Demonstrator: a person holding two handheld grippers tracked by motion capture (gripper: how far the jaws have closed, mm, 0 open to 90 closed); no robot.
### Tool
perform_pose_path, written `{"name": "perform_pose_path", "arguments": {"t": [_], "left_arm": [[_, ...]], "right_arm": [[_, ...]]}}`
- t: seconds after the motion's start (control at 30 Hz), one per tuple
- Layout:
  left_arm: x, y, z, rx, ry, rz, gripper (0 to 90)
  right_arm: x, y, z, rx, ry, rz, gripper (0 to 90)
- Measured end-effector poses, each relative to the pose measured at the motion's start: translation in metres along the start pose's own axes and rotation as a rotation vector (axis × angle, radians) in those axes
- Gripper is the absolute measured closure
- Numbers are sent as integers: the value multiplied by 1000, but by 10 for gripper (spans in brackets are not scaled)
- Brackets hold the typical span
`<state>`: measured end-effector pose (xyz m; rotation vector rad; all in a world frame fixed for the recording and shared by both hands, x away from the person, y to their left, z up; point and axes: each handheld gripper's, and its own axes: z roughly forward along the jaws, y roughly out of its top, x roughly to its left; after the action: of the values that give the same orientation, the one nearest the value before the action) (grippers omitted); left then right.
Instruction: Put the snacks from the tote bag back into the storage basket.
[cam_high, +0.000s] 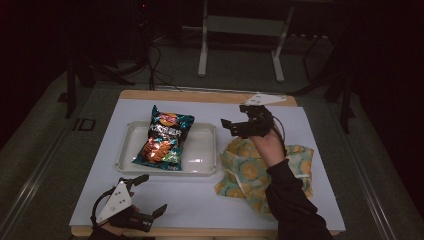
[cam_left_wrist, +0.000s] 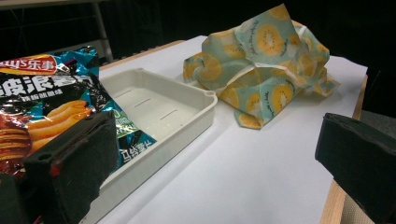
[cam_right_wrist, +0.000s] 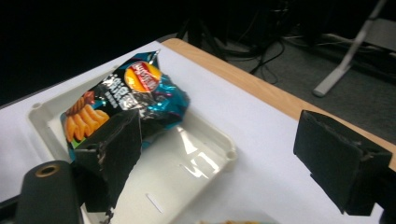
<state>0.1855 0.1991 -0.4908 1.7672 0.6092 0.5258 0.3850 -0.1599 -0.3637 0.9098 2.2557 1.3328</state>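
Teal chip bag (cam_high: 165, 140): we see it lying in the white tray (cam_high: 202, 167), over the tray's left half, its top leaning on the far rim and sticking out past it.
Long axis: we read the bag as running from the desk's far edge toward the near edge, tilted a little left at its lower end.
Tray: it sits left of the desk's middle; its right half is bare, and nothing but the bag is in it.
Right gripper (cam_high: 239, 125): released, jaws wide apart, nothing between them; it hangs over the far right part of the desk, just right of the tray's far right corner, jaws pointing left at the bag.
Left gripper (cam_high: 145, 197): also released and empty, low by the near left corner of the desk, well apart from the bag.
Nearer hand: we judge the right one, since the bag's top lies to its left across the tray's bare half.
Patterned cloth (cam_high: 245, 170): crumpled, yellow and pale blue, on the right half of the desk beside the tray and under the right forearm.
Key relation: we think a grab turns on closing across the bag's short width near its top.
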Motion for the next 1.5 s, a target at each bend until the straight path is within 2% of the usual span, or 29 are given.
{"name": "perform_pose_path", "arguments": {"t": [0.23,0.27,0.47,0.7,0.83,1.13,1.27,1.37,1.4,1.5], "left_arm": [[0,0,0,6,-1,1,1],[0,0,0,5,-2,0,2],[0,0,1,9,-1,1,1],[0,0,1,9,-3,1,1],[-1,0,2,14,-5,3,1],[-1,0,2,18,-5,6,1],[-1,0,2,18,-4,4,1],[0,-1,3,20,-5,5,2],[-1,-1,3,20,-6,5,1],[-1,-1,3,22,-8,3,2]], "right_arm": [[-15,-11,-22,-14,-48,20,151],[-20,-17,-29,-15,-62,30,151],[-32,-33,-46,-29,-94,54,151],[-39,-56,-65,-49,-167,42,151],[-45,-71,-77,-64,-188,64,151],[-55,-98,-107,-99,-307,64,150],[-58,-110,-116,-85,-346,65,143],[-58,-112,-118,-88,-356,68,143],[-60,-121,-122,-90,-370,81,143],[-64,-128,-125,-76,-392,79,143]]}}
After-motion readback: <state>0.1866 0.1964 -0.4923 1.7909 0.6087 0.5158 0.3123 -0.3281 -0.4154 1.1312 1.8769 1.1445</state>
